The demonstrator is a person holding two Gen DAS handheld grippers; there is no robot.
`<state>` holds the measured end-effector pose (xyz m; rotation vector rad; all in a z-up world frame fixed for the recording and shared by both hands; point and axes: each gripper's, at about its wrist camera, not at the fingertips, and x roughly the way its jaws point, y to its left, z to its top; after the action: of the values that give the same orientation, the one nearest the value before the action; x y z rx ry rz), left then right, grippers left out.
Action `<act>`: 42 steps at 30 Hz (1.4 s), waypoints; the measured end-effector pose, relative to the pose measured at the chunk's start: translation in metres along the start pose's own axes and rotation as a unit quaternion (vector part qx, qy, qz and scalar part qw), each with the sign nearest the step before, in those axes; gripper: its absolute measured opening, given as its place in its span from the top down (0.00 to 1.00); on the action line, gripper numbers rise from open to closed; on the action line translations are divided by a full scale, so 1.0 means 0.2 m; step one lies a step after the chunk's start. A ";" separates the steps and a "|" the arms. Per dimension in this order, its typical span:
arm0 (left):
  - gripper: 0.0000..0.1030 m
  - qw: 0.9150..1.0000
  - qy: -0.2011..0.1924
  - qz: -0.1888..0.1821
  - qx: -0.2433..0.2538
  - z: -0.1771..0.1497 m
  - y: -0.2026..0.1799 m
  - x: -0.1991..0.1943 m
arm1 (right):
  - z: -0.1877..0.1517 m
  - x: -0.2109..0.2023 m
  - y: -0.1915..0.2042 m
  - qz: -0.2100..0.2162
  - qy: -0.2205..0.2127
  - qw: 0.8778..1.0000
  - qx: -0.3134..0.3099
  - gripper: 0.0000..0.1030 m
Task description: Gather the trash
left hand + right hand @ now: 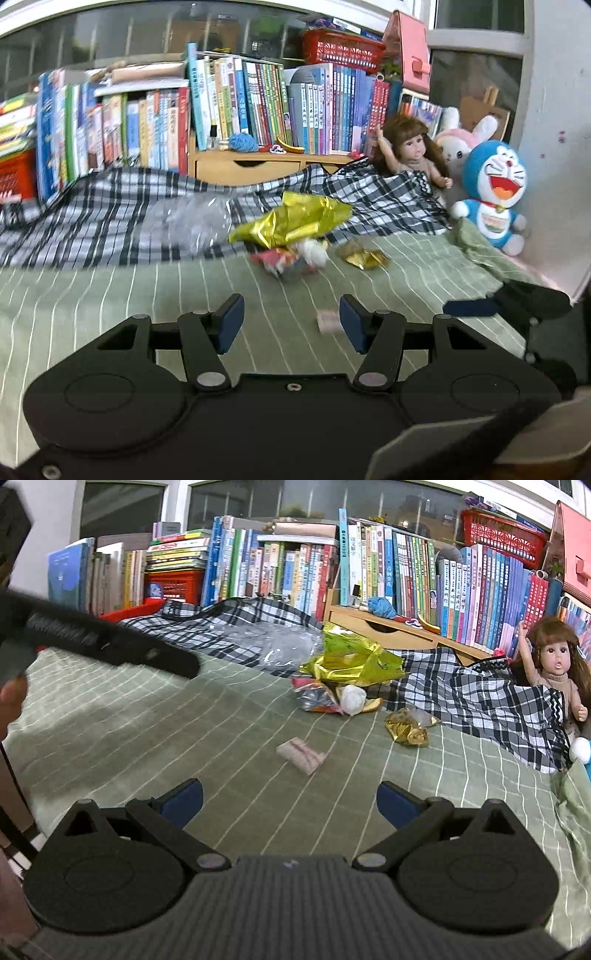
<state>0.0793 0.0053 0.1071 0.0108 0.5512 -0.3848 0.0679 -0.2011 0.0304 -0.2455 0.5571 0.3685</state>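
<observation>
Both grippers hang over a green striped bedsheet [147, 716] with nothing between their blue pads. In the left wrist view the left gripper [291, 323] fills the bottom of the frame, its jaws parted about halfway and empty; a small pink wrapper [327, 320] lies on the sheet just inside the right-hand pad. In the right wrist view the right gripper [290, 803] stands wide open at the bottom, also empty, with the same pink wrapper [301, 755] ahead of it near the centre. Further back, in the middle of both frames, sits the trash pile: a large yellow foil bag [354, 657], a crumpled white paper ball [352, 699] on a red wrapper [314, 698], and a small gold wrapper [408, 727] to its right. A doll [554, 668] sits at the right edge.
</observation>
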 end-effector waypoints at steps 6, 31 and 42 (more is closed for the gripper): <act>0.47 0.998 0.014 0.004 0.053 0.11 -0.04 0.34 | 0.03 0.15 -0.08 0.001 0.010 1.000 0.008 0.11; 0.49 0.996 0.049 -0.028 0.068 0.10 0.09 0.95 | 0.05 0.45 -0.12 0.037 0.030 0.999 -0.009 0.39; 0.84 0.998 0.017 0.000 0.058 0.08 0.06 0.92 | 0.06 0.42 -0.02 0.031 0.024 0.998 -0.054 0.73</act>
<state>0.2347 -0.0498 0.0251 0.1286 0.5625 -0.4170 0.1413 -0.1780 -0.0069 -0.3413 0.5939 0.4546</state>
